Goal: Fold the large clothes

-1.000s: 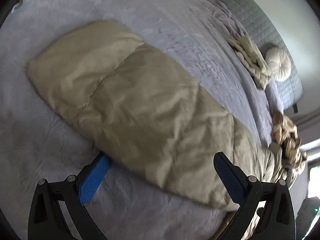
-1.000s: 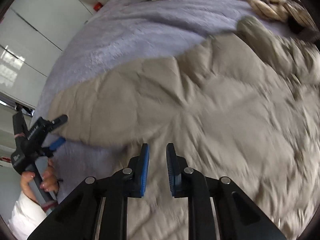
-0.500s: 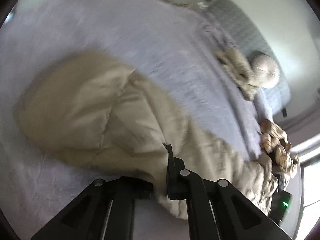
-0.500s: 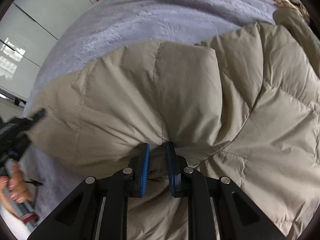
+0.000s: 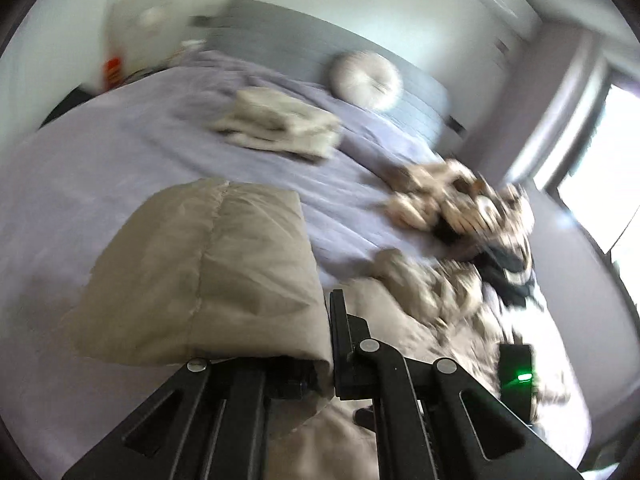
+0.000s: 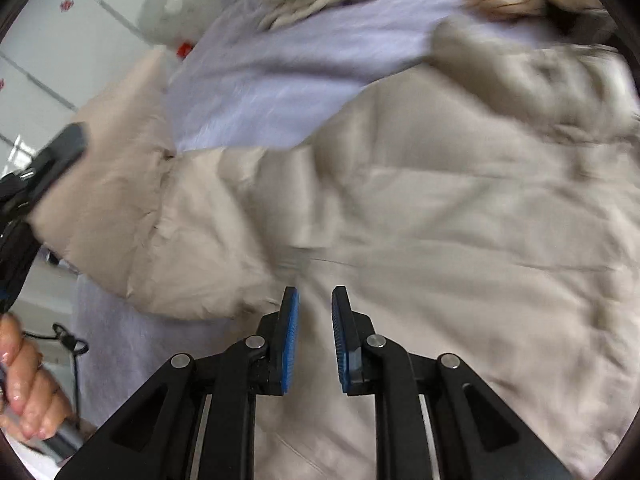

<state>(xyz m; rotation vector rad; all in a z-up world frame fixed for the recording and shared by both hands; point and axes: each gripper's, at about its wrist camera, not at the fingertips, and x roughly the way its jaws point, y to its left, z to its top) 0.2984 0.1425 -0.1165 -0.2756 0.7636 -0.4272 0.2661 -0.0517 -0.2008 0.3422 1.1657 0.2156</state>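
Padded beige coat (image 6: pixel 420 208) lies spread across the lilac bed cover (image 5: pixel 132 144), filling most of the near side of the bed, with 1 end of it lifted clear of the mattress. That lifted part (image 5: pixel 208 276) — a quilted sleeve or corner — hangs from the left gripper (image 5: pixel 330 344), whose jaws are clamped tight on its edge, so the fabric drapes down and away in front of the camera. Holding it by the very edge seems meant to let the panel swing over the body of the coat as a fold. In the right wrist view the same gripper (image 6: pixel 48 172) shows at the left, held in a person's hand (image 6: pixel 28 396), with the raised fabric bulging beside it.

The right gripper (image 6: pixel 314 340) sits low over the coat's middle — its blue pads (image 6: pixel 292 336) stand a narrow gap apart, and whether they pinch any cloth I cannot tell. It is probably there to steady the body while the other end travels. A folded cream garment (image 5: pixel 280 124) and a patterned heap (image 5: pixel 460 208) lie farther up the bed, well apart from the coat's lifted end.
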